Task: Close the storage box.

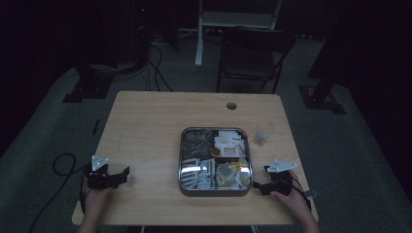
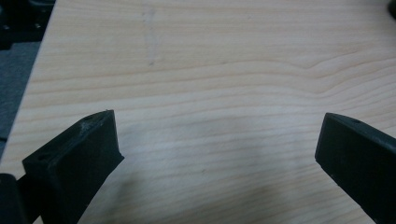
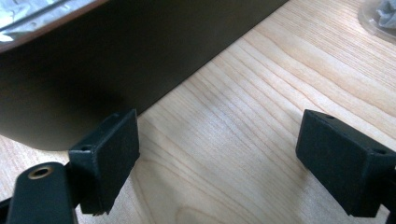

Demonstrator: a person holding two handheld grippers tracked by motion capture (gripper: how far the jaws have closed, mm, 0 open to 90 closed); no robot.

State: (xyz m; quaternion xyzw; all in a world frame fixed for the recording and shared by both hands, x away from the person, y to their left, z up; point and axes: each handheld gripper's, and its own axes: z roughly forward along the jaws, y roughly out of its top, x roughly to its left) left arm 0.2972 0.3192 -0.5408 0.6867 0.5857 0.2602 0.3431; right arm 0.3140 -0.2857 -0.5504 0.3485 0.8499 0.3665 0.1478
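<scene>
The left gripper [image 1: 127,172] is held low over the near left part of the wooden table [image 1: 145,126], its jaws spread wide apart with nothing between them; in the left gripper view [image 2: 217,140] only bare wood grain is seen in the gap, and the jaws are aimed toward the middle of the table. The right gripper [image 1: 256,187] is likewise held wide open and empty, close to the near right corner of the metal tray [image 1: 182,160]; in the right gripper view [image 3: 217,144] the dark outer wall of the tray [image 3: 116,56] is seen just beyond the left-hand jaw, though whether that jaw touches it cannot be told. The tray is roughly square with rounded corners, so no clear long axis is shown; it is set near the middle of the table, a little toward the right, with its sides running parallel to the table's edges. It is divided into compartments, and these are packed with small packets and sachets [image 1: 228,143] (white ones at the far right, yellowish ones at the near right, dark ones at the far left). A small clear cup [image 1: 263,138] is stood just beside the tray's far right corner, apart from it.
</scene>
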